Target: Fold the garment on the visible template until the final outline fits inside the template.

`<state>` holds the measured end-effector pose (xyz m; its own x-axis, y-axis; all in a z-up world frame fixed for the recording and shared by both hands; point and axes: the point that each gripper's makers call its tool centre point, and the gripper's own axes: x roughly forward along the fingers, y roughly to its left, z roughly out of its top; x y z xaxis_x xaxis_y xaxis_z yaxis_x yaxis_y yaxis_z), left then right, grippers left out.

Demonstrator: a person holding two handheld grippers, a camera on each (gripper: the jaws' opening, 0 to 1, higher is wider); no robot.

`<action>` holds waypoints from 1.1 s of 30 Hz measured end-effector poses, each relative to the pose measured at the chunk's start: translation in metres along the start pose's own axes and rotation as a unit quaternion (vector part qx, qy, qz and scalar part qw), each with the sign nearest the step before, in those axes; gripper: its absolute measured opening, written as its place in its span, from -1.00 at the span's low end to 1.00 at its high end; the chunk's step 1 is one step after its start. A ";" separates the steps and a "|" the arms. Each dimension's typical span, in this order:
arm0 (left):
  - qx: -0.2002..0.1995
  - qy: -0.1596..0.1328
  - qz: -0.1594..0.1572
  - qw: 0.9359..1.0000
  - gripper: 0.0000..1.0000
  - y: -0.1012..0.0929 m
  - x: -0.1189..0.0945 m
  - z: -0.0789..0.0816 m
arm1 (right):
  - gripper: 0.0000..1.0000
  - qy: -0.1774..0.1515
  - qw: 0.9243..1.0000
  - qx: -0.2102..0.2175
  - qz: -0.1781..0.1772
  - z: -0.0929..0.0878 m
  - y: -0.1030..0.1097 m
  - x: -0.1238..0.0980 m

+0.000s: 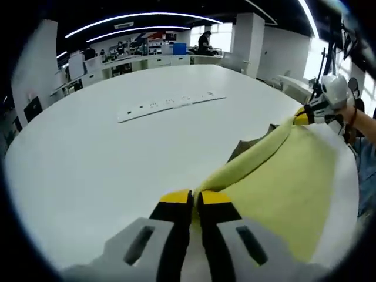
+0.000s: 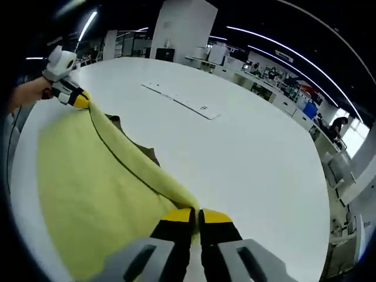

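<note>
Two grippers, left gripper (image 1: 194, 198) and right gripper (image 2: 195, 216), fingers clamped on yellow garment (image 1: 282, 176), hold its edge taut above the white desk (image 1: 117, 158).

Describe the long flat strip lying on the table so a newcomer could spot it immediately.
Start from the large white round table. Beyond the yellow garment, toward the table's middle, lies a thin white strip with small dark markings. It alone lies flat, rigid and separate from the cloth.

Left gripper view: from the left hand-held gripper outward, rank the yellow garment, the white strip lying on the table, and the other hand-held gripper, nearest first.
1. Yellow garment: clamped in the left hand-held gripper, spreading right.
2. Right hand-held gripper: far right, holding the garment's other end.
3. White strip: mid-table, beyond the garment's edge. Ranks 2 and 3 are close; treat that order cautiously.
</note>
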<state>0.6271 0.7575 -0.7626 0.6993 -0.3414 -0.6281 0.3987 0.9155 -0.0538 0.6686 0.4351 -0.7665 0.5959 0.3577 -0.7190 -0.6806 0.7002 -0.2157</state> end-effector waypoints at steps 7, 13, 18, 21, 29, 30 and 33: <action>0.028 -0.015 0.018 0.999 -0.79 0.011 -0.014 0.005 | -0.69 0.001 1.000 -0.012 0.005 0.001 0.005 -0.007; 0.051 -0.018 -0.004 0.999 -0.66 0.003 -0.022 0.000 | -0.62 0.001 0.999 -0.043 0.013 0.002 0.010 -0.013; 0.086 -0.006 0.000 0.996 -0.61 -0.001 -0.020 -0.004 | -0.61 0.014 0.997 -0.071 0.004 -0.002 0.007 -0.011; 0.100 -0.008 0.006 0.995 -0.61 0.002 -0.015 -0.002 | -0.63 0.013 0.997 -0.076 0.001 -0.004 0.004 -0.009; 0.120 -0.001 0.030 0.992 -0.70 0.011 -0.001 -0.002 | -0.65 0.006 0.998 -0.056 -0.019 -0.004 -0.007 -0.001; 0.119 -0.003 0.033 0.992 -0.70 0.013 0.001 0.000 | -0.66 0.005 0.998 -0.055 -0.020 -0.004 -0.008 -0.001; 0.118 -0.008 0.045 0.992 -0.70 0.019 0.004 0.004 | -0.68 -0.002 0.999 -0.036 -0.030 -0.003 -0.013 0.003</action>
<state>0.6397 0.7723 -0.7635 0.7473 -0.2659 -0.6089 0.4602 0.8681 0.1858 0.6783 0.4251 -0.7676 0.6379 0.3184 -0.7012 -0.6724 0.6741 -0.3056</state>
